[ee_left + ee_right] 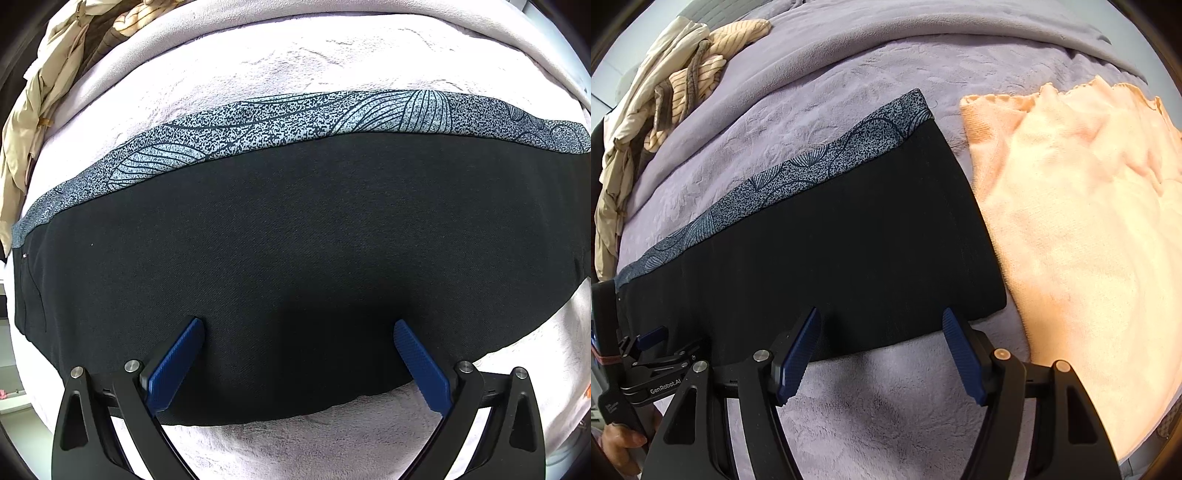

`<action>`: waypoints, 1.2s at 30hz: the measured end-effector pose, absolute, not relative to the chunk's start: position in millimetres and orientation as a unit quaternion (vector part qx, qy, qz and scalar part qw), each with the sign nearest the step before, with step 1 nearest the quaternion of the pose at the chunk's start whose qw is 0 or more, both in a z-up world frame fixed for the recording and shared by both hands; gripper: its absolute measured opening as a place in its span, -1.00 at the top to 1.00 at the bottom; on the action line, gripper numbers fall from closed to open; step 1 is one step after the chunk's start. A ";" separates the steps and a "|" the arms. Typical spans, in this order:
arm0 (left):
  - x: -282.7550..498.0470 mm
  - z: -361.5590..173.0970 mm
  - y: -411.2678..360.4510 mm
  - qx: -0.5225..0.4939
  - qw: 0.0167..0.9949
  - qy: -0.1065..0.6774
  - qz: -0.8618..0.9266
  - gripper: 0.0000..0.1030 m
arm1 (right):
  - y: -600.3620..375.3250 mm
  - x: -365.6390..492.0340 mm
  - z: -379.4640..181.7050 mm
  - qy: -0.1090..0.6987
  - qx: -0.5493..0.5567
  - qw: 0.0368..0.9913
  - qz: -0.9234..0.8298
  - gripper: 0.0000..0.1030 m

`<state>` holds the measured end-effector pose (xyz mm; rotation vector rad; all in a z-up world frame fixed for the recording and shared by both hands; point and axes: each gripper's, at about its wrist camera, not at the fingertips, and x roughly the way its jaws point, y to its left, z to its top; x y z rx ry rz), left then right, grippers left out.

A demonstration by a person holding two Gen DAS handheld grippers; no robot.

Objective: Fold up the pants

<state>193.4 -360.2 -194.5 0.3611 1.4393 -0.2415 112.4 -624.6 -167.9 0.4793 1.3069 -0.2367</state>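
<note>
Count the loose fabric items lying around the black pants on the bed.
2: an orange towel right of the pants, and a beige clothes heap at the far left; that heap may hold several garments.

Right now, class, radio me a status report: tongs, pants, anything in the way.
Left tongs open, over pants. Right tongs open at pants' near edge. Pants lie flat, patterned layer showing behind. Peach towel touches their right end.

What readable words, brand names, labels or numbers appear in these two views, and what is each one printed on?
"GenRobot.AI": white lettering on the black body of the left hand-held gripper, seen at the lower left of the right wrist view.
Small white print on the black handle strip below it: too small to read.
Long black folded pants with grey patterned lining: pattern only, no text.
Left wrist view: no readable text.
</note>
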 end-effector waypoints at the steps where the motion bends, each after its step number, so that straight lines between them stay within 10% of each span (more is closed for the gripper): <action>1: 193.0 -194.1 -360.7 0.164 0.731 0.654 -0.109 -1.00 | -625.0 114.0 -167.9 0.601 0.219 0.761 -0.108 -0.43; 11: 192.0 -194.0 -361.0 0.166 0.732 0.652 -0.108 -1.00 | -628.4 104.7 -172.7 0.599 0.247 0.755 -0.102 -0.45; 28: 186.0 -193.8 -351.9 0.152 0.741 0.644 -0.119 -1.00 | -701.3 52.3 -229.3 0.375 0.610 0.697 -0.032 -0.46; 31: 186.5 -189.7 -351.1 0.149 0.739 0.646 -0.118 -0.98 | -708.0 54.3 -237.6 0.348 0.654 0.671 -0.021 -0.17; 33: 185.1 -179.0 -351.2 0.134 0.743 0.643 -0.129 -0.51 | -714.4 55.8 -239.9 0.323 0.685 0.653 0.002 0.73; 36: 181.8 -154.7 -358.4 0.118 0.757 0.626 -0.145 -0.20 | -713.7 59.7 -221.4 0.321 0.669 0.670 0.030 0.73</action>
